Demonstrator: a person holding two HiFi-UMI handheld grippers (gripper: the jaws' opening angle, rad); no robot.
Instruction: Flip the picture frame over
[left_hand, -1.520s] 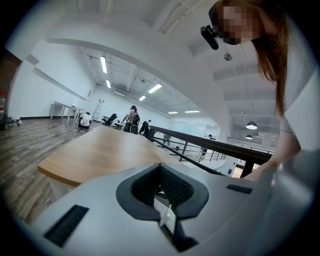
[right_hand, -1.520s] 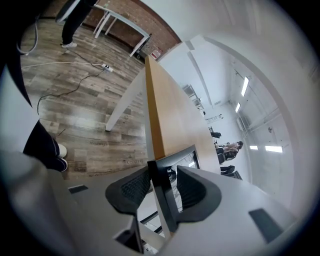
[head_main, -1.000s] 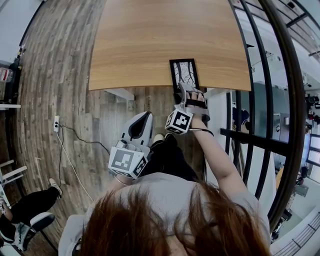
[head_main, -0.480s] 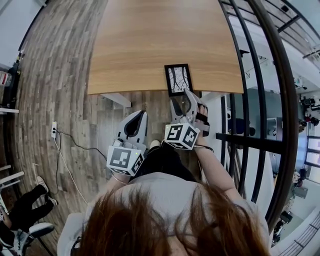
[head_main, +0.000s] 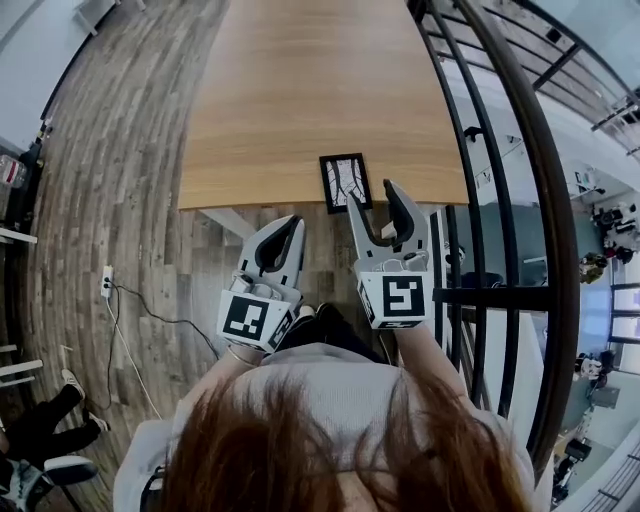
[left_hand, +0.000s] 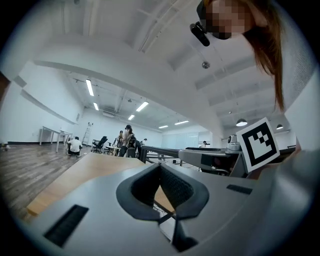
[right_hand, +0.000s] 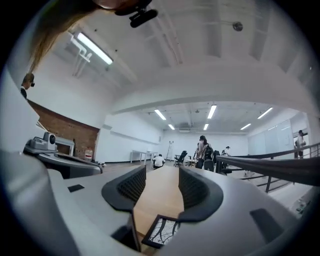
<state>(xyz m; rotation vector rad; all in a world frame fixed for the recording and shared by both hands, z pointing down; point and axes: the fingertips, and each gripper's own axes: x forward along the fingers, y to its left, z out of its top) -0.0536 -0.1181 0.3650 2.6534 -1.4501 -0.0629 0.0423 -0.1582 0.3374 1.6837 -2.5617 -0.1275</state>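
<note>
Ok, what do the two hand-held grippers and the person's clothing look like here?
The left hand-held gripper and the right hand-held gripper share light grey, tapering bodies with black ribbed pads lining the jaws. Each carries a white cube with black square markers at its rear. The person wears a light grey top.

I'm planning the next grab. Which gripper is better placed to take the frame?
Likely the right. The right gripper is open, and the frame lies just ahead of its tips, in line with its jaws in the right gripper view. The left gripper is shut and sits off to the frame's left.
</note>
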